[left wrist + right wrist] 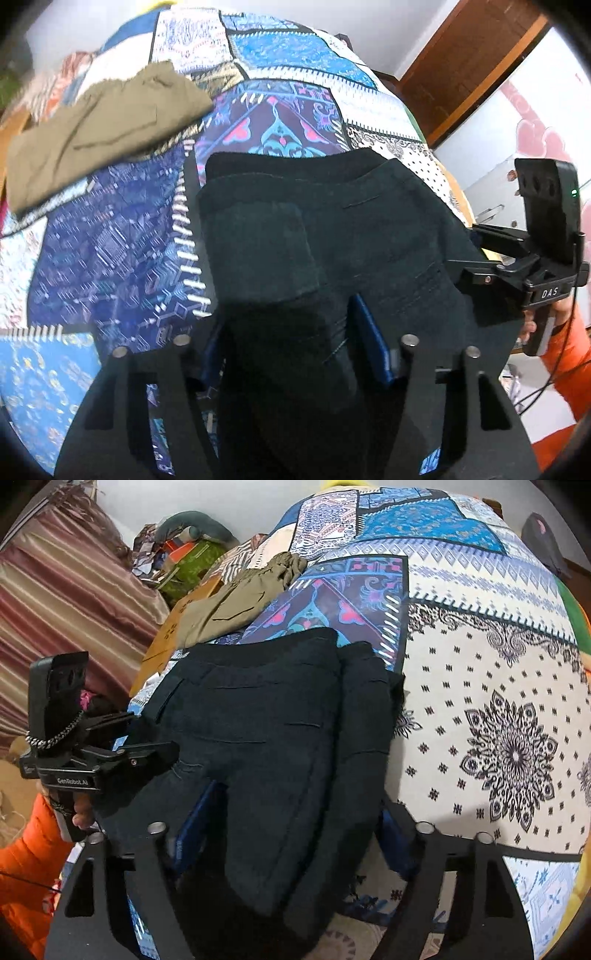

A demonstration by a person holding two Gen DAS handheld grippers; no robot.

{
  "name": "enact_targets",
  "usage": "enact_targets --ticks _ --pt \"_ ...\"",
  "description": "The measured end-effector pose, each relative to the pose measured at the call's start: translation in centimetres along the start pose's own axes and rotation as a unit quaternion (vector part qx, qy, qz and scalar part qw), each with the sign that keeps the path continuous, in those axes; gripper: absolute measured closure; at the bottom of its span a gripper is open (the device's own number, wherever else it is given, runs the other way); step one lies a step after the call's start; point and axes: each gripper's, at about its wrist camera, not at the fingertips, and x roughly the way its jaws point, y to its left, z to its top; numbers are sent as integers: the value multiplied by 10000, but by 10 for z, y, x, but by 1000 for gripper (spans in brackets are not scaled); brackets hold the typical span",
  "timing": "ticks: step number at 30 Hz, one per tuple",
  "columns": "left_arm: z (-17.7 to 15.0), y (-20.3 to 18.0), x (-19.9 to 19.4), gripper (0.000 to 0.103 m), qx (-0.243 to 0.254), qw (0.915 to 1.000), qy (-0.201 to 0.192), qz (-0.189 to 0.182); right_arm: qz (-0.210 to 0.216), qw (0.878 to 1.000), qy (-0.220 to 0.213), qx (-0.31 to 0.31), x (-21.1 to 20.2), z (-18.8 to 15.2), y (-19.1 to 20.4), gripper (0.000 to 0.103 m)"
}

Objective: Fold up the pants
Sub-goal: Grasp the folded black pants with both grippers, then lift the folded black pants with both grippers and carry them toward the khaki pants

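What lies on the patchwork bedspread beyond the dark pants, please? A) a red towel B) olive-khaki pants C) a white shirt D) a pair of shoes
B: olive-khaki pants lie crumpled on the patchwork bedspread, past the folded dark pants.
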Motion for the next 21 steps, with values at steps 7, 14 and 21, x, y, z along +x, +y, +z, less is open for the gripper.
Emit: enact_targets --ticks 7,14,21 --pt "5 -12 -21 72 238 9982 -394 373 -221 9989 -276 -300 -13 2 15 67" --pt "7 -32 -57 75 542 9919 -959 635 -368 9951 -674 -621 -34 6 36 74" --pt "18 -33 -104 75 569 9825 -1588 790 -411 9872 -1213 -952 -55 27 61 76"
